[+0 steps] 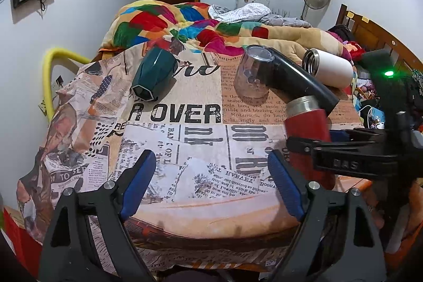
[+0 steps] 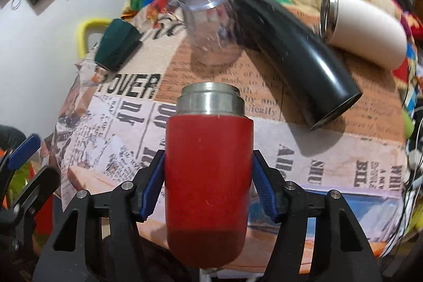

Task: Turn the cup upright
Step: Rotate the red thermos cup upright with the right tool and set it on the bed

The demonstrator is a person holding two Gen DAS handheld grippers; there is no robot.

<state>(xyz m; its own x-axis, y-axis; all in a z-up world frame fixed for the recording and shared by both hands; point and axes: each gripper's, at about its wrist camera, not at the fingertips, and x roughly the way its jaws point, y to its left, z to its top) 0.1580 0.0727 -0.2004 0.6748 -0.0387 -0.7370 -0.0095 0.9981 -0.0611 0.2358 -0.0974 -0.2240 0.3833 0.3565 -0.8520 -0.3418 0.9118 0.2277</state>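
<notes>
Right gripper (image 2: 208, 192) clamps the red cup (image 2: 207, 176) upright at the table's (image 1: 185, 216) near right; left gripper (image 1: 211, 186) gapes.

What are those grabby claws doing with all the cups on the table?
A person is holding a claw tool in each hand. The right gripper is squeezing the red cup around its sides, with its silver mouth pointing up. The left gripper is open and holding nothing, hovering over the newspaper-print tablecloth. The green cup, black cup and white cup are lying on their sides, and the clear cup stands upside down.
</notes>
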